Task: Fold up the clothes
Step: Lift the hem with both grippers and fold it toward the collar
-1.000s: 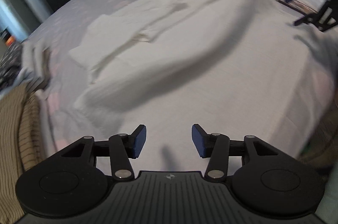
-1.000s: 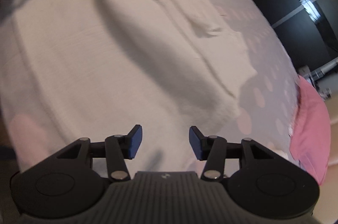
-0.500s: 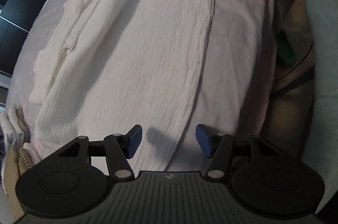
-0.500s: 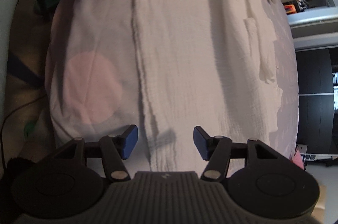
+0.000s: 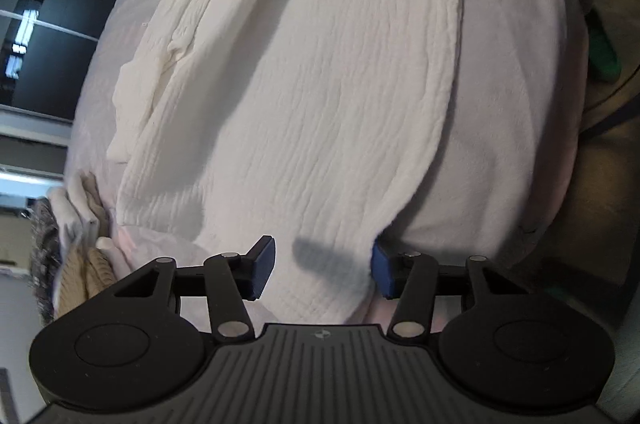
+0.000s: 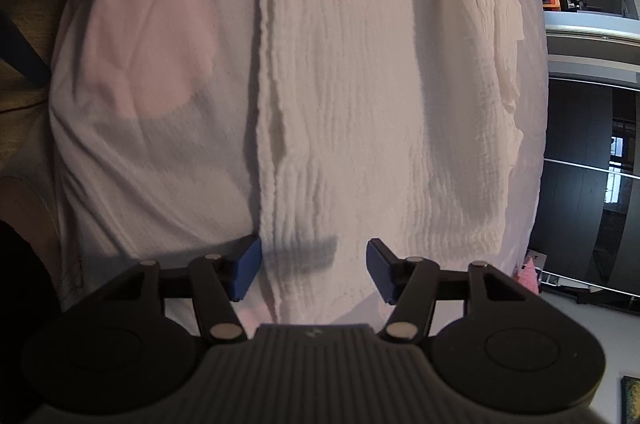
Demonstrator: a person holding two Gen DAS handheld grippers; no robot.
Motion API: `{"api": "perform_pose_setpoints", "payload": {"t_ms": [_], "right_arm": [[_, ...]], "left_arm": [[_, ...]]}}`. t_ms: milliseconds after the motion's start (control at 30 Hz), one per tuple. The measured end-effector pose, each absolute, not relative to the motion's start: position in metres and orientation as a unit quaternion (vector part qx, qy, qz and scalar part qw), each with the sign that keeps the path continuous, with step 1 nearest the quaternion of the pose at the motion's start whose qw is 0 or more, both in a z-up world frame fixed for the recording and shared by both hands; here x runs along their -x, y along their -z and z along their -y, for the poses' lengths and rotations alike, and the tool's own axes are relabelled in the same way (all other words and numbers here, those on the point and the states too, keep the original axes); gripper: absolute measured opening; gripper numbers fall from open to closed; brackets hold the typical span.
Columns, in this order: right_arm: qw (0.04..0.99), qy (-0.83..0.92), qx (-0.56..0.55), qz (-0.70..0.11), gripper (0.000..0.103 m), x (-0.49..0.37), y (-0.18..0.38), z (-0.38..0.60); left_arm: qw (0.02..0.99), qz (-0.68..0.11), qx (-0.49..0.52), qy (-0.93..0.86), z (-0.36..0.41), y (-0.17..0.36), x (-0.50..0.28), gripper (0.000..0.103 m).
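A white crinkled garment [image 5: 320, 84] lies spread flat on the bed [image 5: 516, 64], whose sheet is pale with large pink dots. The left hand-held gripper [image 5: 322, 266] hangs low over the garment's near end, jaws wide apart with nothing between them; the garment's long hem runs away from just beside the right-side blue pad [image 5: 382, 274]. The right hand-held gripper [image 6: 312, 268] is likewise spread open and empty over the garment [image 6: 360, 84], its left-side pad [image 6: 246, 270] just beside the hem edge, the bare sheet [image 6: 152, 44] beyond that. Past the garment's far side a small pile of clothes [image 5: 80, 220] sits at the bed's edge
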State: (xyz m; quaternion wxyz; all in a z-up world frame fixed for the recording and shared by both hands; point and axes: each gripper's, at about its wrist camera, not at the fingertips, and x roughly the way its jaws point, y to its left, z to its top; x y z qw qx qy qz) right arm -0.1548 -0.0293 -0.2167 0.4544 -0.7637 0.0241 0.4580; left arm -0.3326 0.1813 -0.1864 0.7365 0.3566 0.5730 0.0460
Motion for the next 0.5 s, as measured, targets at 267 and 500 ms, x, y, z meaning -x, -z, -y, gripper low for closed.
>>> {"api": "perform_pose_setpoints", "payload": {"t_ms": [267, 500], "right_arm": [[0.443, -0.444, 0.778, -0.023, 0.026, 0.150, 0.227, 0.023], [0.544, -0.402, 0.737, 0.002, 0.008, 0.139, 0.199, 0.003]], "left_arm": [[0.725, -0.582, -0.363, -0.060, -0.186, 0.193, 0.332, 0.011], [0.785, -0.544, -0.255, -0.152, -0.215, 0.149, 0.327, 0.003]]}}
